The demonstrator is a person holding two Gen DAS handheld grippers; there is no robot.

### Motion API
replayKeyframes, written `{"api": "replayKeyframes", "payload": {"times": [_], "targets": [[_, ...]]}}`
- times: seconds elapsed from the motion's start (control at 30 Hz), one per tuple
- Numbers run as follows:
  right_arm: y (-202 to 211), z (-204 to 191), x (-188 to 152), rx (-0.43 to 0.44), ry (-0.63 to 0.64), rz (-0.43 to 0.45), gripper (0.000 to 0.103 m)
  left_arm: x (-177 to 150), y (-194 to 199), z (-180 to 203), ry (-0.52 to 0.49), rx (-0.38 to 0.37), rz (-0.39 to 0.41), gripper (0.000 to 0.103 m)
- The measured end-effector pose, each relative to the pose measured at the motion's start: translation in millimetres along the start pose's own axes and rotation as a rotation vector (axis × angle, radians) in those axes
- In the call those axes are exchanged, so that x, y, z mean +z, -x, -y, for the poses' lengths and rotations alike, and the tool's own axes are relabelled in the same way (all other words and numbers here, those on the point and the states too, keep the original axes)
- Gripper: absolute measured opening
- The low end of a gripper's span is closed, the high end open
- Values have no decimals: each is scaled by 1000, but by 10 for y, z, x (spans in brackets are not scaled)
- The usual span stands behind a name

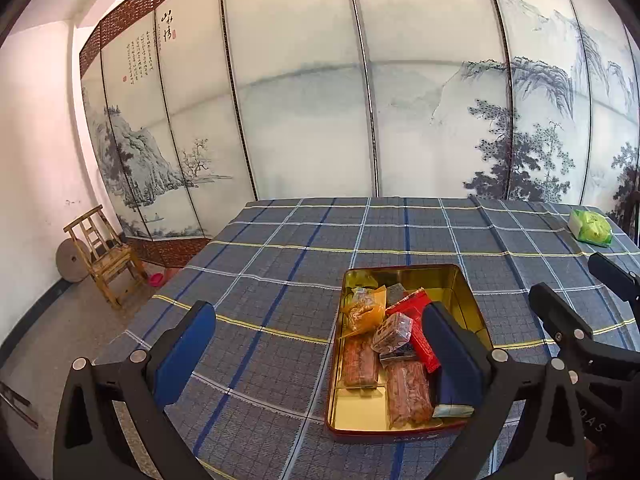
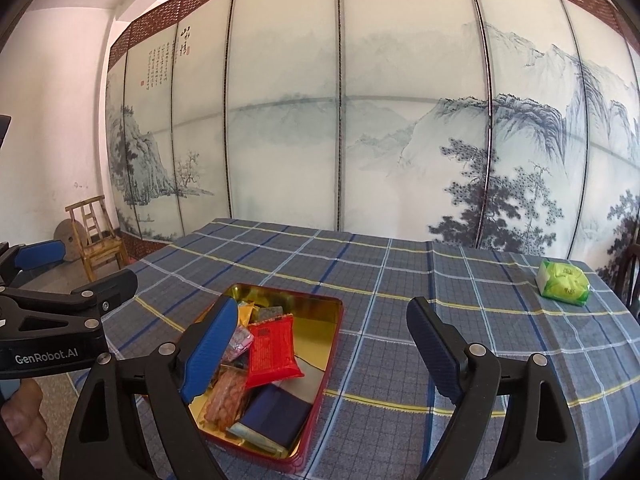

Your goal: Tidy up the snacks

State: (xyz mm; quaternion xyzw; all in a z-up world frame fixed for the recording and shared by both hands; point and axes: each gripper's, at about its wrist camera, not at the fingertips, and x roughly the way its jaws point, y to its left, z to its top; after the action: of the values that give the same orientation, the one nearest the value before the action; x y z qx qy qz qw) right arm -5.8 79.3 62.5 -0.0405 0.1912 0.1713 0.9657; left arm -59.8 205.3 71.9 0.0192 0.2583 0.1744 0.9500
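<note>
Both grippers are hovering with jaws spread wide and nothing between them: the left gripper (image 1: 320, 344) and the right gripper (image 2: 324, 352). The tin (image 2: 332, 320) is sitting on the plaid tablecloth (image 2: 400, 280), holding the snack packets (image 2: 272, 352), while a green packet (image 2: 564, 284) is lying well apart near the far corner.

Snack packets (image 2: 272, 350) in open tin (image 2: 336, 312)

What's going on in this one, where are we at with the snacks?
A person holds a gripper in each hand above a table with a checked cloth. An open tin holds several wrapped snacks, among them a red packet and a dark blue one. The left gripper and right gripper are both open and hold nothing. A green packet lies alone near the far right corner, outside the tin.
</note>
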Motion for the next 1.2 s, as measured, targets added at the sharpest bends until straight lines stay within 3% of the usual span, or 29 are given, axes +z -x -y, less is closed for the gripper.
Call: {"api": "replayKeyframes", "payload": {"times": [1.2], "targets": [[50,22,-64,-3,-6,-12,89,-3,3,60,-11,9,3,103]]}}
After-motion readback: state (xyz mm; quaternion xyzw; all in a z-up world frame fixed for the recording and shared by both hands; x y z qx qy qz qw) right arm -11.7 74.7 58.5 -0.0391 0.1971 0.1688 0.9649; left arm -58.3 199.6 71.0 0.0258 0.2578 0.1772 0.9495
